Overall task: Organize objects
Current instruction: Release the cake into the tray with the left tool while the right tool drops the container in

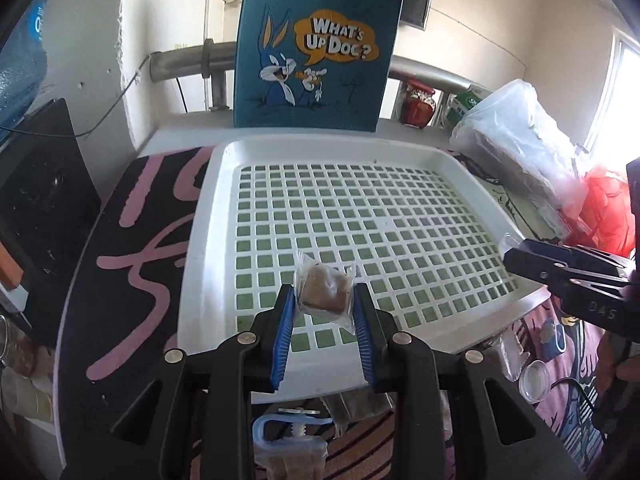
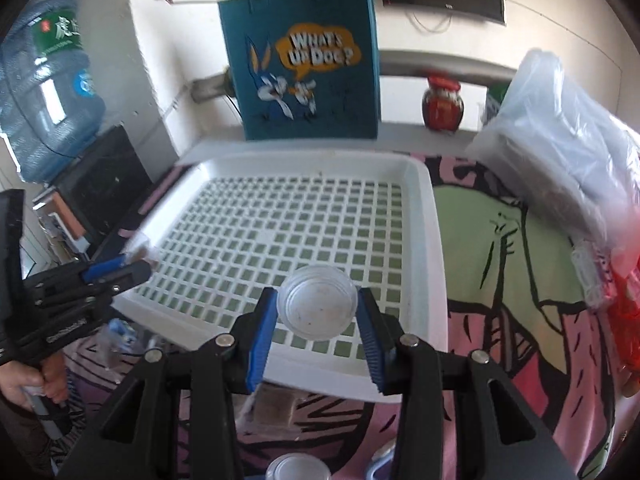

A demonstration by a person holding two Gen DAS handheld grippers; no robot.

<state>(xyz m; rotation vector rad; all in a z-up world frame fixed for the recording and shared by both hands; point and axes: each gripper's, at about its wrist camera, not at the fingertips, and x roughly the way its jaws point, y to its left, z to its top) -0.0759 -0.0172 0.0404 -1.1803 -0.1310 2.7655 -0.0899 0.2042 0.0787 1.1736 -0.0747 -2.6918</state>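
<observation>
My left gripper is shut on a clear-wrapped brown snack packet and holds it over the near edge of the white slotted tray. My right gripper is shut on a small clear plastic cup, held over the tray's near right part. The right gripper shows at the right of the left wrist view. The left gripper shows at the left of the right wrist view.
A blue cartoon tote bag stands behind the tray. A clear plastic bag, a red bag and a red jar sit at the right. More packets, a clear cup and a clip lie on the cloth nearer me.
</observation>
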